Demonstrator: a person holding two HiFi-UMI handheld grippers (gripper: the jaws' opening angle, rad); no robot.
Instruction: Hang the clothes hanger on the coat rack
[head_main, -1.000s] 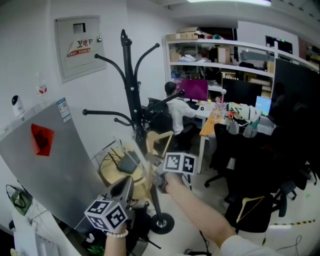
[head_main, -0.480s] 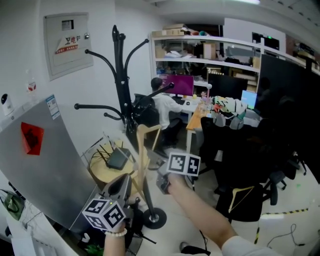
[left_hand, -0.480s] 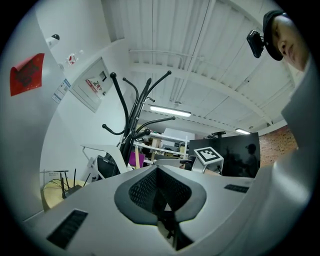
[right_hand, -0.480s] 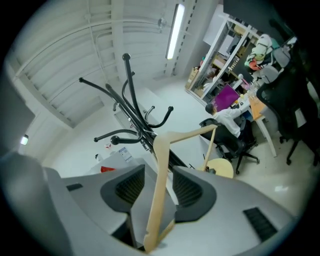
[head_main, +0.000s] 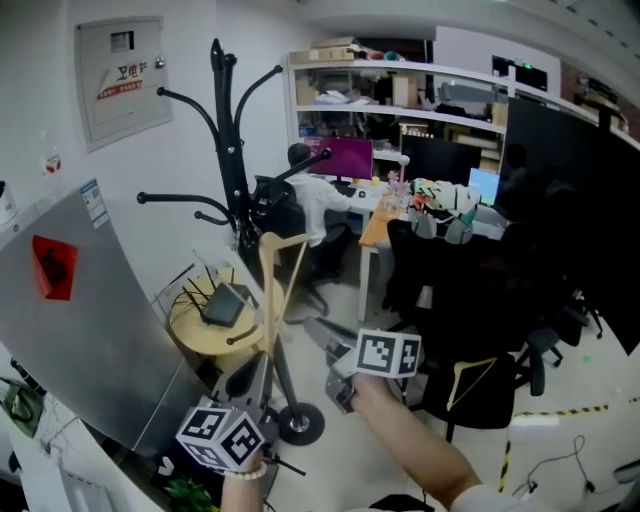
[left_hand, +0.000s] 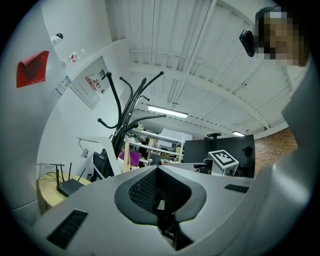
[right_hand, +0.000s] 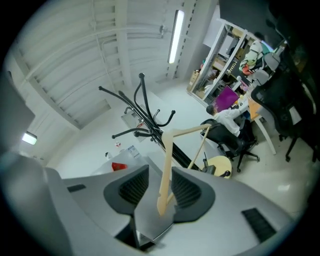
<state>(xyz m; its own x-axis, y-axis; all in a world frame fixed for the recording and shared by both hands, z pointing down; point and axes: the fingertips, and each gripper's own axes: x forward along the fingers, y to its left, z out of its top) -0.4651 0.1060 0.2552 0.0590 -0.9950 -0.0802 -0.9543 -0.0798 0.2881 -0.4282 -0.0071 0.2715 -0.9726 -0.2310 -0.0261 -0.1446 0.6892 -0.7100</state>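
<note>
Gripping the clothes hanger's (right_hand: 166, 160) lower end — right gripper (right_hand: 159, 194) (jaws just closed further).

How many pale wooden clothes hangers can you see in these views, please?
1. The pale wooden clothes hanger stands upright near the black coat rack, one arm's end between the right gripper's jaws, which have just been closing. Others may be hidden among the office clutter.

I see the coat rack (head_main: 232, 160) standing on the floor (head_main: 345, 300). Beside it, a router (head_main: 222, 303) sits on a round table (head_main: 195, 338).
</note>
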